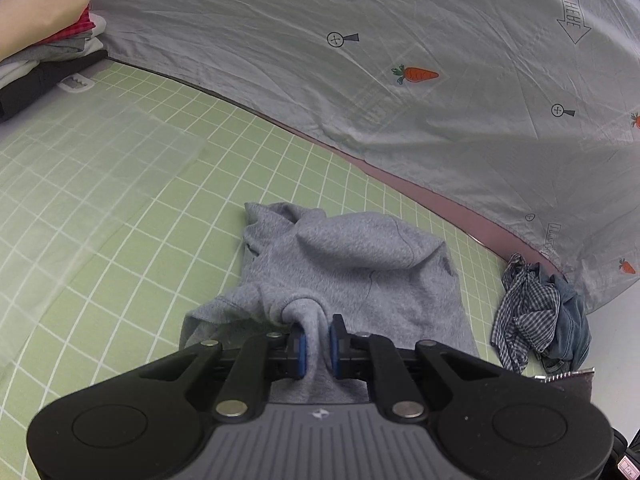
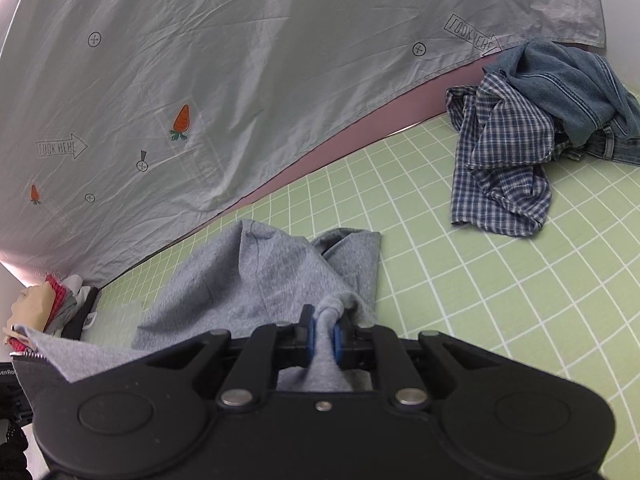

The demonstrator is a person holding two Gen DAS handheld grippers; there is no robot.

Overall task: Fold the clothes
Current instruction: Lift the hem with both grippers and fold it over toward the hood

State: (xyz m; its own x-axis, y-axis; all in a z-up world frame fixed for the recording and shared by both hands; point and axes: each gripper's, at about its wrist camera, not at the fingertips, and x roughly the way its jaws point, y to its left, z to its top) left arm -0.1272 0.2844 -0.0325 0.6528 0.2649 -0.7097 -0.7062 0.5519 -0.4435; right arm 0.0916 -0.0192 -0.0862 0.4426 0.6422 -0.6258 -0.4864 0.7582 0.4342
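Note:
A grey sweatshirt (image 1: 352,264) lies rumpled on the green grid mat (image 1: 160,216). My left gripper (image 1: 318,342) is shut on a bunched fold of its near edge, grey cloth squeezed between the blue pads. In the right wrist view the same grey sweatshirt (image 2: 256,280) stretches left and away, and my right gripper (image 2: 324,338) is shut on another bunched part of its edge. Both grips sit low over the mat, with cloth trailing back under each gripper body.
A checked shirt (image 2: 500,160) and blue jeans (image 2: 576,92) lie heaped at the mat's far right. Folded clothes are stacked (image 1: 48,52) at the far left with a hand (image 1: 36,12) on them. A carrot-print sheet (image 1: 360,60) hangs behind the mat (image 2: 480,280).

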